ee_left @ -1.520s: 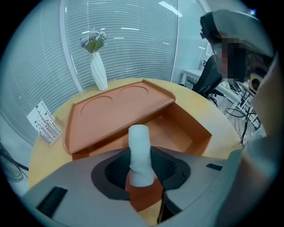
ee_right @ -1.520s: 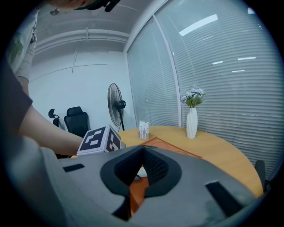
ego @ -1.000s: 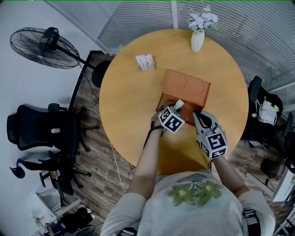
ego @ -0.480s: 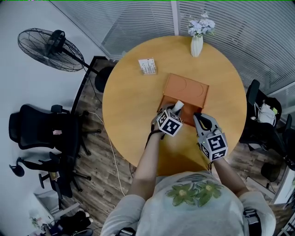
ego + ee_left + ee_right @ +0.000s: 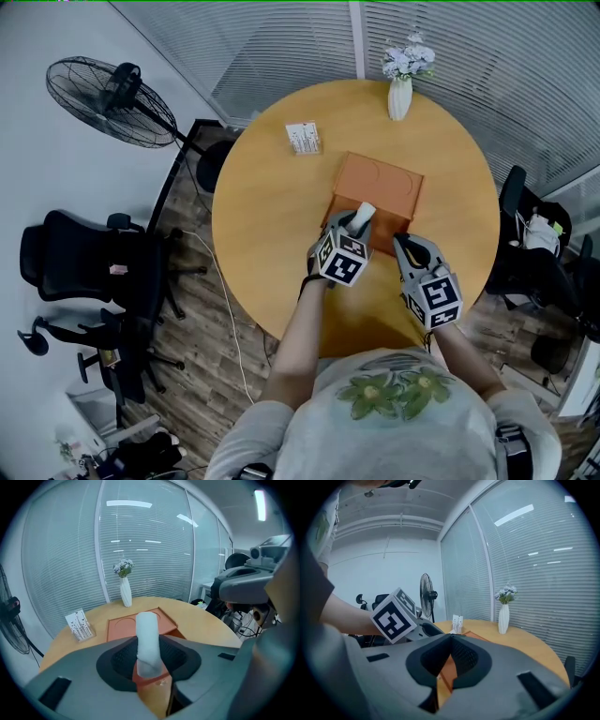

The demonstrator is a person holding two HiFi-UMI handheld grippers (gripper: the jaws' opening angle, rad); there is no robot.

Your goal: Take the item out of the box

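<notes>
The orange box (image 5: pixel 377 187) lies in the middle of the round wooden table (image 5: pixel 262 216). My left gripper (image 5: pixel 354 226) is at the box's near edge, shut on a white roll (image 5: pixel 362 216) that stands upright. In the left gripper view the white roll (image 5: pixel 147 639) rises between the two dark pads of the left gripper (image 5: pixel 149 657), above the orange box (image 5: pixel 123 627). My right gripper (image 5: pixel 405 246) is at the box's near right corner. In the right gripper view the tips of the right gripper (image 5: pixel 451 641) meet, with the orange box edge (image 5: pixel 446 670) showing in the gap below.
A white vase of flowers (image 5: pixel 401 89) stands at the table's far edge and a small card holder (image 5: pixel 303 138) sits at the far left of the box. Around the table are a floor fan (image 5: pixel 112 98) and office chairs (image 5: pixel 80 267).
My left gripper has drawn back slightly toward me with the white roll in it. The right gripper stays at the box's near right corner.
</notes>
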